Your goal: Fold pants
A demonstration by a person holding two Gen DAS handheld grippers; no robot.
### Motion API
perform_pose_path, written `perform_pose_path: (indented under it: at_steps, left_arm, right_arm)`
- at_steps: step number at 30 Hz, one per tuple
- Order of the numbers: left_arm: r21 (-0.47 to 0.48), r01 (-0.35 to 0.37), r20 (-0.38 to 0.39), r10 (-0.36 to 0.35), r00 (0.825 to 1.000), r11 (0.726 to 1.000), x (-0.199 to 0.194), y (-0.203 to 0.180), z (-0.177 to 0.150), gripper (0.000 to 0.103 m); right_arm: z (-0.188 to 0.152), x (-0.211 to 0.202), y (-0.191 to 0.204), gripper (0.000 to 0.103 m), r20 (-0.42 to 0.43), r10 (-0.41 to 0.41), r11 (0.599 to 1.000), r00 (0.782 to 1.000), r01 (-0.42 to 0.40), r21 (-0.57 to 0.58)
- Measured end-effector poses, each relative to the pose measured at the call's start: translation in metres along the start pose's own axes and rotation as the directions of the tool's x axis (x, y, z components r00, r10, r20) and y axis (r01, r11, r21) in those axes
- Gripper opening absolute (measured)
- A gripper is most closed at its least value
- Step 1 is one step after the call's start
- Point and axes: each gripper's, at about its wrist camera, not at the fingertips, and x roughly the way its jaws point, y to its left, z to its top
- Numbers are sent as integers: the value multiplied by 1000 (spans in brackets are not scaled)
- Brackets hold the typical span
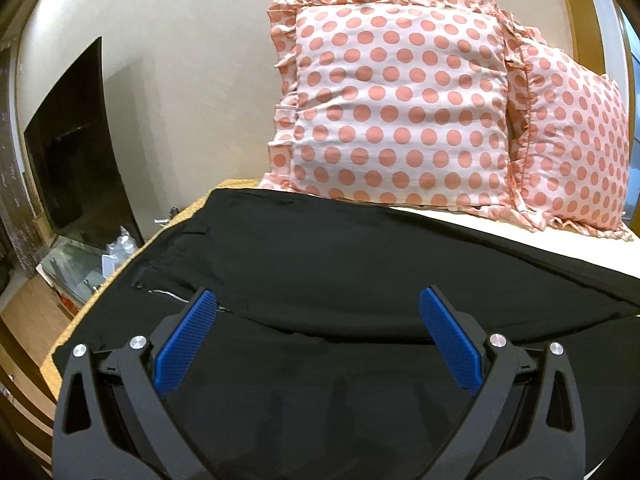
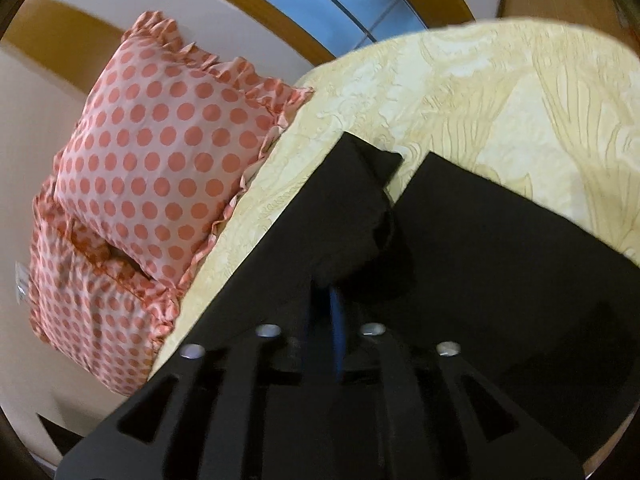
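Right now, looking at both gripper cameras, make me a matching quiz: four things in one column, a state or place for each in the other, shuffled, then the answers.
1. left gripper
2. right gripper
3. pillows
4. pants

A. leaning on the wall
B. jaws wide open
C. spread on the bed
D. shut on black cloth

Pairs: 1-B, 2-D, 3-A, 4-C

Right claw (image 2: pixel 326 280): pads (image 2: pixel 338 320) mostly buried under a raised bunch of the black pants (image 2: pixel 500 248); only a blue sliver shows, whole view motion-blurred. Pants run off the near and right edges in both views. Rear pillow (image 2: pixel 92 300) half hidden behind the front one. Clutter (image 1: pixel 100 256) below the dark screen, far left: too small to ID.
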Motion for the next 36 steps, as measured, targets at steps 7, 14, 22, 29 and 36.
perform_pose_path:
  at_steps: [7,14,22,29,36]
  left_arm:
    - [17,-26,9,26,1000,1000,-3,3,4,101]
    - [45,-2,52,0,999,999,-6,-3,3,101]
    - [27,150,28,-151,988,988,9,9,14,101]
    - [-182,188,-149,-216,965,965,69,55,53,101]
    - [-305,144,-234,-221,947,942,156,74,107,101]
  right_arm:
    - [1,-1,-5,42,32,57,998,998,-58,34]
    - [2,17,-4,4,19,24,999,1000,-24,23]
    - [6,-29,7,3,137,131,991,982,-127,-38]
    - [-8,-40,-12,3,116,114,993,987,-115,4]
    - [-12,-39,-23,3,109,86,994,990,-93,54]
